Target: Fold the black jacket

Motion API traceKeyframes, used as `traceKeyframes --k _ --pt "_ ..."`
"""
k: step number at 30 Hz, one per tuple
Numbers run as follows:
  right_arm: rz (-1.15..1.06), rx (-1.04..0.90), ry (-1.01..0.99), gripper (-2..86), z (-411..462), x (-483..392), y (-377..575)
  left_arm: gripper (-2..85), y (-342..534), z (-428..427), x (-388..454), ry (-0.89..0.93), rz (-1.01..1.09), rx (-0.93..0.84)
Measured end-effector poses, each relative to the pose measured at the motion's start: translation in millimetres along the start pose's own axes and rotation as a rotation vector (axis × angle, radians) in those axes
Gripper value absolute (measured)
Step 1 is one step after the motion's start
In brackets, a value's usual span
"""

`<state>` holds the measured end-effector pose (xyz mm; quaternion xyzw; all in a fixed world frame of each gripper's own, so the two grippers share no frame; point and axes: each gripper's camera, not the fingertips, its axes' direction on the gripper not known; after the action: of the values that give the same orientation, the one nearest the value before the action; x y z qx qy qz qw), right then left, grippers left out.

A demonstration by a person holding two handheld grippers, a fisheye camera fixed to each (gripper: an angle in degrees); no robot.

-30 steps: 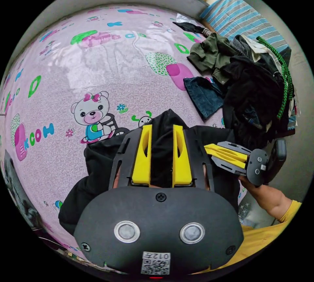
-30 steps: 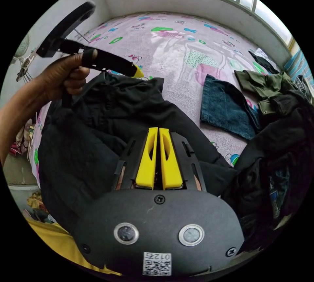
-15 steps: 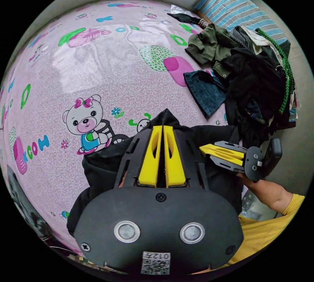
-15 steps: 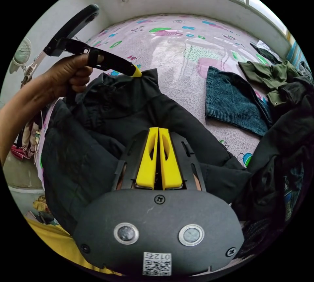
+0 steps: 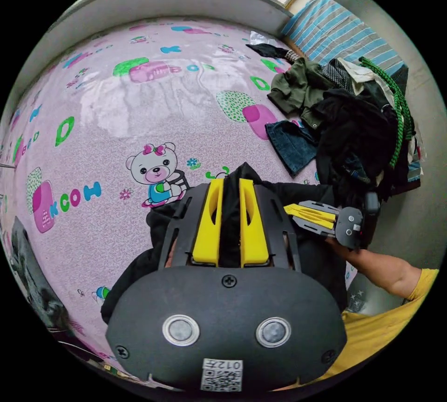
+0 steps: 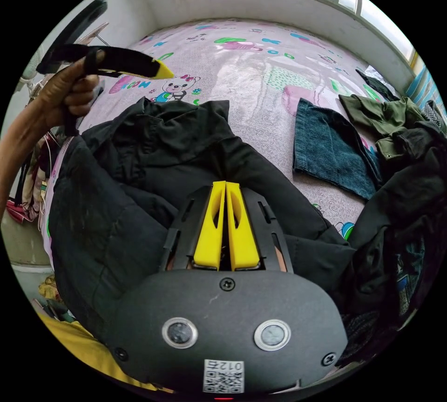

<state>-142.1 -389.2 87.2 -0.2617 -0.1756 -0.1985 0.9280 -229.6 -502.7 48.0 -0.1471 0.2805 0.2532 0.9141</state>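
Right gripper view: left tool (image 6: 160, 71) above black jacket (image 6: 139, 178), apart

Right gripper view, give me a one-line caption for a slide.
Right gripper closed above the crumpled black jacket on a pink cartoon-print bed, left gripper raised beside it.

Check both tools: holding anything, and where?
Left tool: open, clear above the jacket, holding nothing. Right tool: shut over the jacket; a pinch cannot be told.

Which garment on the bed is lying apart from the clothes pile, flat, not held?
The dark blue corduroy piece: it lies flat on the pink sheet between the black jacket and the heap. The olive green garment lies against that pile.
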Motion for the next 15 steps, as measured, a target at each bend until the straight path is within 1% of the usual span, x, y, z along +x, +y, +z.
traceKeyframes --k 3,8,11,15 --pt "0.001 0.001 -0.002 0.0 -3 -1 8 6.6 19 4 -2 0.013 0.071 -0.110" --pt "0.010 -0.001 -0.021 0.0 -7 0 24 7.8 42 15 14 -0.070 0.194 -0.142" --pt "0.012 -0.002 -0.026 0.0 -9 -1 32 6.8 51 26 25 -0.069 0.267 -0.198" --pt "0.014 0.000 -0.030 0.0 -11 -3 43 2.8 68 9 33 -0.025 0.304 -0.181"
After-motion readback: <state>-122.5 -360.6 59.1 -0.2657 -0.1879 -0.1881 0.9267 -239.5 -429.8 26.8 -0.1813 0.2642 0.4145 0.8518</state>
